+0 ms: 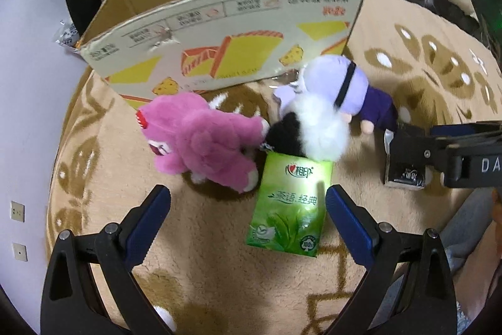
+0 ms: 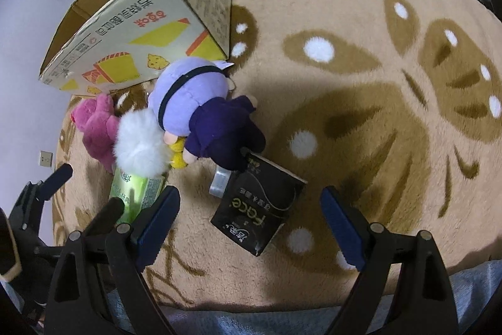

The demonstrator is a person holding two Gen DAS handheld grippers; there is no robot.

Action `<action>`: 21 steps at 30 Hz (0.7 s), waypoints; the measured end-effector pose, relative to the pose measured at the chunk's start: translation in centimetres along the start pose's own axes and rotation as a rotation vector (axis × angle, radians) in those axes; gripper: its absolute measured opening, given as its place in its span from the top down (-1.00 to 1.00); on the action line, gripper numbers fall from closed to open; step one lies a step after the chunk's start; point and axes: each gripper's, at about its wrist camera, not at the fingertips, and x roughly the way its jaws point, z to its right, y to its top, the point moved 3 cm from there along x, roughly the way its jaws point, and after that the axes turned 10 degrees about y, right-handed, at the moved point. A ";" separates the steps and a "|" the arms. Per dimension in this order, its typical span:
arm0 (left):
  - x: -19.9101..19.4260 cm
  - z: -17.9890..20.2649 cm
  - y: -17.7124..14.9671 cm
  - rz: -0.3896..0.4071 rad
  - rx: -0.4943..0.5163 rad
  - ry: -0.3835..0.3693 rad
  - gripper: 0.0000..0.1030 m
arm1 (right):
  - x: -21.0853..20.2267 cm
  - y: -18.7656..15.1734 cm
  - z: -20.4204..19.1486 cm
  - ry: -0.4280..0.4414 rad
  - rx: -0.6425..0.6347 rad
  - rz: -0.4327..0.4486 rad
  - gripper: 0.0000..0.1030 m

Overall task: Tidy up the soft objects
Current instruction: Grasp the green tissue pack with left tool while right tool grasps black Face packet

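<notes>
On rug [image 2: 345, 5], both tongs spread, empty: left gripper [image 1: 248, 209] over green tissue pack [image 1: 288, 206], right gripper [image 2: 251, 215] over black tissue pack [image 2: 257, 206]. Risk: purple doll [image 2: 204, 121] at 11 o'clock overlaps black pack, may drag along.

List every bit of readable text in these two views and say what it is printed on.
"心相印" and "茶语 经典": green tissue pack.
"Face": black tissue pack; its smaller print is too blurred.
"DA", cut off by the picture edge: right gripper body.
Cardboard box: upside-down red and black Chinese print, too blurred to read.
</notes>
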 end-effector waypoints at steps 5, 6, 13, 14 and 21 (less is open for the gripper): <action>0.6 0.7 -0.1 -0.013 0.035 0.007 -0.91 | 1.1 -0.2 0.8 0.005 0.014 -0.058 -0.65; 0.7 0.9 -0.2 -0.016 0.044 0.013 -0.91 | 1.3 -0.3 0.8 0.005 0.015 -0.069 -0.64; 1.7 1.6 -0.6 -0.058 0.078 0.015 -0.77 | 2.0 -0.6 0.9 -0.017 0.002 -0.113 -0.40; 1.8 1.6 -0.6 -0.067 0.079 0.009 -0.70 | 2.0 -0.6 1.0 -0.026 0.001 -0.112 -0.32; 2.8 2.7 -1.6 -0.123 0.132 -0.003 -0.15 | 2.1 -1.1 0.0 -0.031 -0.021 -0.110 -0.26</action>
